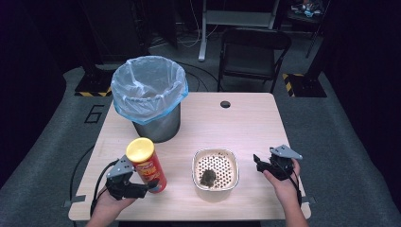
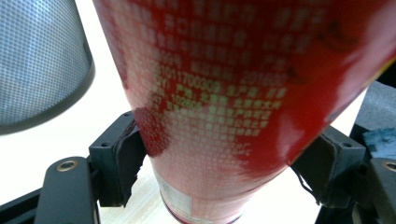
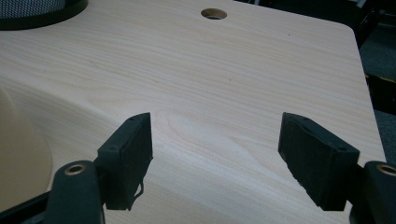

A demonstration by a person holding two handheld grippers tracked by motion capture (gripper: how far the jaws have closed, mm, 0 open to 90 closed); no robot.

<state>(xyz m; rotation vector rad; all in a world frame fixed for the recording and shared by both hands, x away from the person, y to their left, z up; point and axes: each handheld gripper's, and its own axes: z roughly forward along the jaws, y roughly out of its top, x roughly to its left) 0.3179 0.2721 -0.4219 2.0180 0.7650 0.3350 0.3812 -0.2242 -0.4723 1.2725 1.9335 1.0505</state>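
the left gripper is clamped on the lower part of the can, a red tube with a yellow lid, tilted and near the table's front left corner. in the left gripper view both pads press on the can's sides. the right gripper hangs near the right edge, jaws apart with nothing between them, just right of the bowl. the lined bin stands at the back left.

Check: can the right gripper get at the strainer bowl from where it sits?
Probably yes. The right gripper is open, holds nothing, and bare table lies between it and the strainer bowl beside it.
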